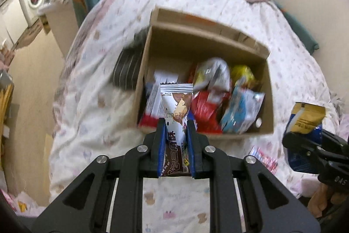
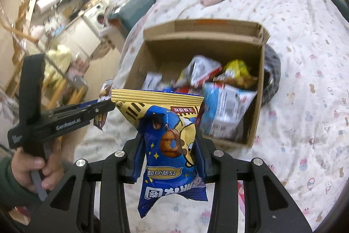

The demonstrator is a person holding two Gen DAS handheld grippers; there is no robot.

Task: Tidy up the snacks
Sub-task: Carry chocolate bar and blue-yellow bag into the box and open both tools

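A white-and-brown packet (image 1: 176,115) is clamped between the closed fingers of the left gripper (image 1: 176,123), and a blue-and-yellow bag (image 2: 172,141) is pinched in the same way by the right gripper (image 2: 170,134); both are held above the bedspread (image 2: 305,80), just short of the near wall of the open box (image 2: 255,115). The step in hand is judged to be dropping both snacks into the box. It would be done well if each snack were carried past the near rim and over the opening before the fingers are parted, and if the two were released one after the other, since the grippers stand close together on the same side. The packet is best aimed at the left part, where flat white wrappers (image 1: 154,99) stand on edge. The bag, being puffy, is better laid over the right side. The box is already well filled: a red pack (image 1: 205,110), a light-blue bag (image 1: 242,113), a yellow bag (image 1: 242,73) and a silver-white pack (image 1: 213,71) are piled loosely, blurred in both views. Something dark (image 1: 126,67) lies against the box's outer wall; what it is cannot be told.
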